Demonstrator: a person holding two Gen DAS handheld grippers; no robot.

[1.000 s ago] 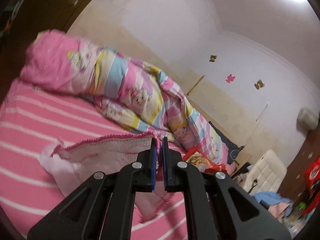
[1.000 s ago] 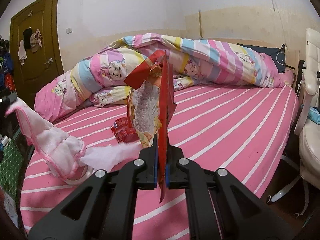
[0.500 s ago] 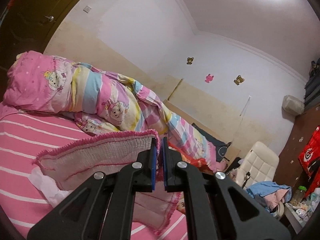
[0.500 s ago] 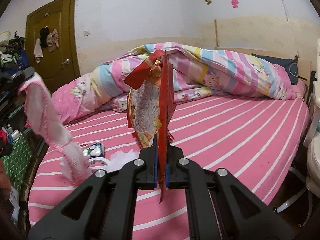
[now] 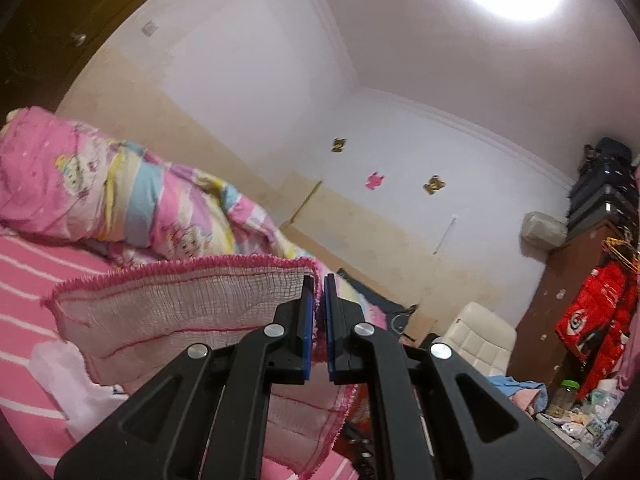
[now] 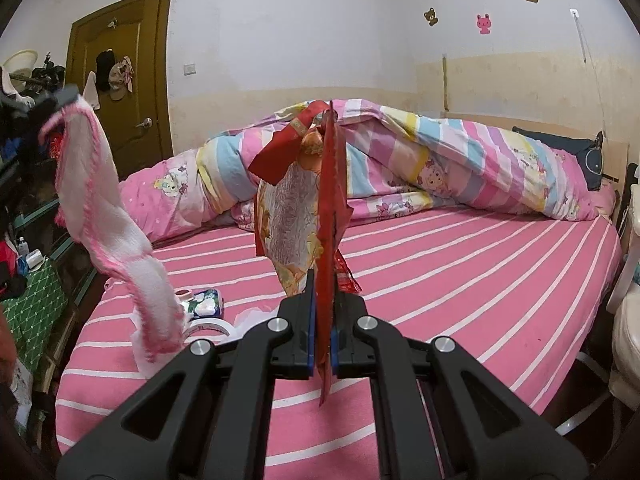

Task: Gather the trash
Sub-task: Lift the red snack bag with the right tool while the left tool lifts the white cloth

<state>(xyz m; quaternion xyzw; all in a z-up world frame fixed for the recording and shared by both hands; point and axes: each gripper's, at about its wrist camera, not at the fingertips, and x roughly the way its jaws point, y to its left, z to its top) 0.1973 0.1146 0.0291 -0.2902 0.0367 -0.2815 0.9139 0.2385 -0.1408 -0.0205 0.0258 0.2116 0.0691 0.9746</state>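
Observation:
My left gripper [image 5: 319,292] is shut on a white cloth with a pink fringe [image 5: 180,312] and holds it up above the bed. The cloth also shows hanging at the left in the right wrist view [image 6: 116,232]. My right gripper [image 6: 323,300] is shut on a red and yellow snack bag [image 6: 304,208], held upright above the pink striped bed [image 6: 460,280]. On the bed near the cloth's lower end lie a small green and white packet [image 6: 206,302], a roll of tape [image 6: 210,326] and crumpled white tissue [image 6: 256,316].
A rolled striped cartoon quilt [image 6: 420,160] lies along the far side of the bed. A brown door [image 6: 120,80] stands at the back left. Cluttered shelves [image 6: 24,240] line the left. A white chair [image 5: 480,340] and a red jacket [image 5: 596,312] are at the right.
My left gripper has lifted the fringed cloth higher off the bed, uncovering the packet, tape roll and tissue. My right gripper has risen with the snack bag.

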